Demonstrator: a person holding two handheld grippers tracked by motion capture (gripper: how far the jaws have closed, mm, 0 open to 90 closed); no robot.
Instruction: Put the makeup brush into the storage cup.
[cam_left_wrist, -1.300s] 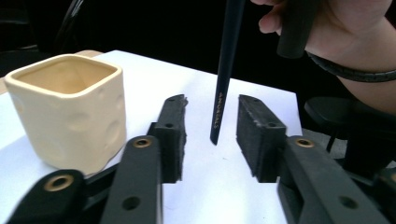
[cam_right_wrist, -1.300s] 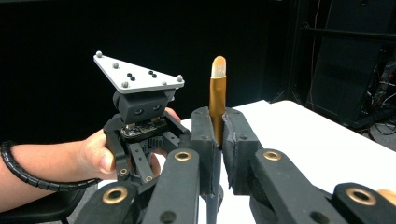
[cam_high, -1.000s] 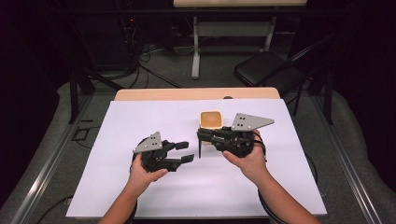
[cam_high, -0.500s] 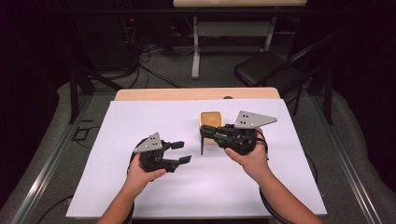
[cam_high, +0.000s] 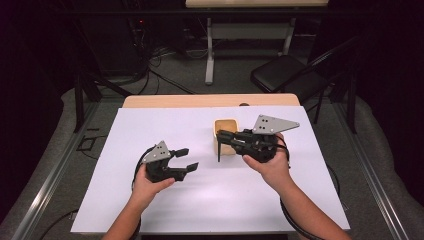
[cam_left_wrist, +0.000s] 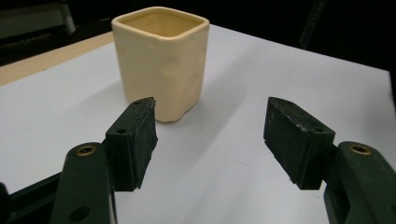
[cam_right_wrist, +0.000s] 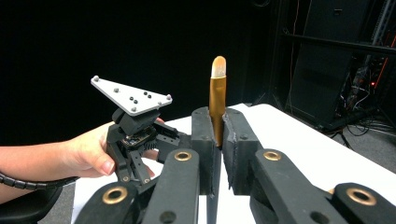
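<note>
Right hand-held gripper (cam_right_wrist: 218, 140) clamps a thin gold stick (cam_right_wrist: 217, 100), its lower end hidden between the pads.

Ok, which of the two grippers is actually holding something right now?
The right gripper: its jaws pinch a thin stick beside the cream cup. The left gripper stands open, empty.

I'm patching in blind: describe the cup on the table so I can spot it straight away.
Start from the white table top and look toward its far middle, just left of the right claw. The cup stands there upright and open-topped. It is a small cream-yellow pot with a square mouth and rounded corners, the one pale thing among black tools.
</note>
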